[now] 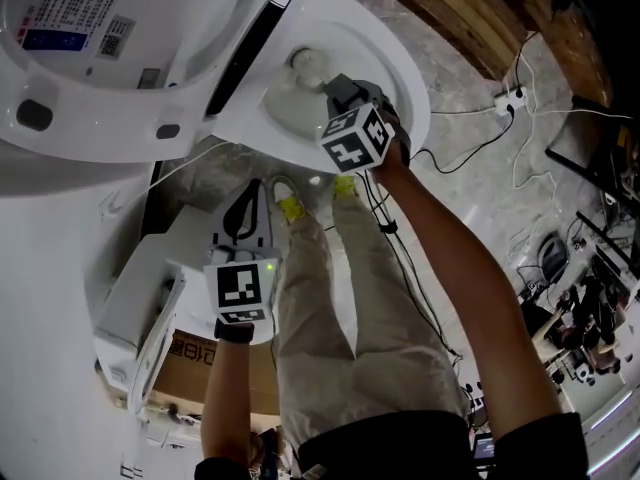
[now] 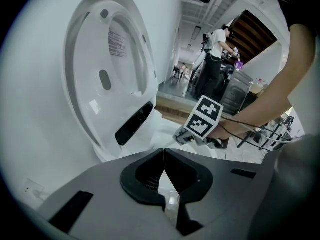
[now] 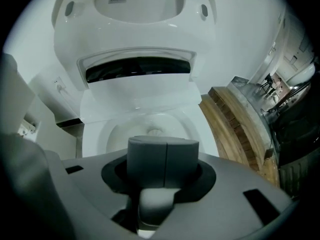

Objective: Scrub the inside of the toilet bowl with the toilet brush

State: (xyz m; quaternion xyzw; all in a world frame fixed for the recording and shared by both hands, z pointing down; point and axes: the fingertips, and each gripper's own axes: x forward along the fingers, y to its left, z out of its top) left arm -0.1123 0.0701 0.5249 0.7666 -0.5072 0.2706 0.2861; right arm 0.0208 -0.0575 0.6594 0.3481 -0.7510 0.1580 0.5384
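A white toilet stands with its lid [image 1: 100, 58] raised and its bowl [image 1: 410, 88] exposed. My right gripper [image 1: 335, 88] hangs over the bowl, jaws pointing in, shut on the pale handle of the toilet brush [image 3: 155, 204]. A white rounded shape, apparently the brush head [image 1: 305, 65], lies inside the bowl. In the right gripper view, the right gripper [image 3: 165, 156] faces the bowl [image 3: 150, 126] and lid [image 3: 140, 4]. My left gripper [image 1: 250, 193] is held back near my legs, shut and holding nothing. The left gripper [image 2: 163, 154] looks toward the lid [image 2: 110, 69] and the right gripper's marker cube [image 2: 202, 116].
A wooden platform [image 3: 235, 119] borders the toilet on the right. Cables [image 1: 470, 138] and a power strip [image 1: 510, 96] lie on the marble floor. A cardboard box [image 1: 190, 358] and a white unit [image 1: 130, 308] sit at the left. A person [image 2: 215, 59] stands far behind.
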